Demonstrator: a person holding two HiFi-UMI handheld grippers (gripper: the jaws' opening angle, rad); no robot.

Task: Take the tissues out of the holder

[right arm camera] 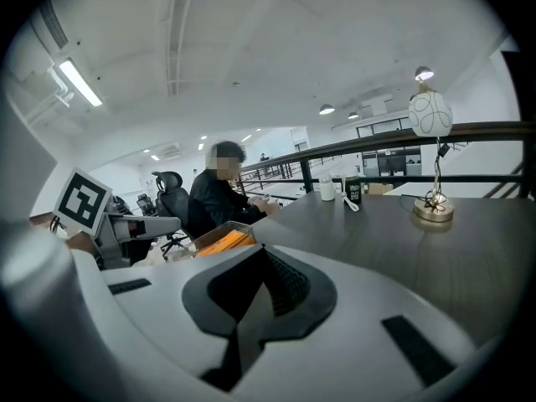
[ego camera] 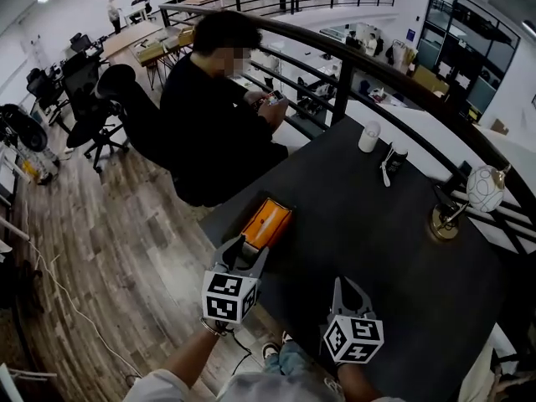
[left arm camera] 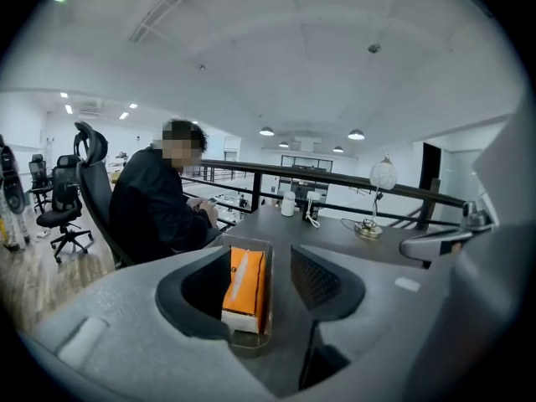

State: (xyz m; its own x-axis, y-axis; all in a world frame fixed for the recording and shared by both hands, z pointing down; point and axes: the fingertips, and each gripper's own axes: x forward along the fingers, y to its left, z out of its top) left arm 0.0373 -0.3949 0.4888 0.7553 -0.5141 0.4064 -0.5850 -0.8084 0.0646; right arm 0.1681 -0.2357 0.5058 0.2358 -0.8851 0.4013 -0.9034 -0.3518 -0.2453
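Note:
An orange tissue pack (ego camera: 270, 221) lies in a clear holder (left arm camera: 269, 308) near the left edge of the dark table (ego camera: 377, 233). My left gripper (ego camera: 249, 248) is at the holder's near end. In the left gripper view its jaws stand wide open on either side of the holder, and the orange pack (left arm camera: 244, 285) shows between them, untouched by the pads. My right gripper (ego camera: 347, 286) hovers over the table to the right of the holder, jaws together with nothing in them. In the right gripper view the pack (right arm camera: 222, 242) shows off to the left, beyond the jaws.
A person in black sits at the table's far left corner, hands at the edge. A white cup (ego camera: 368, 136), a dark can (ego camera: 395, 159) and a globe lamp (ego camera: 484, 188) on a brass base stand along the far side by the railing. Wooden floor and office chairs lie left.

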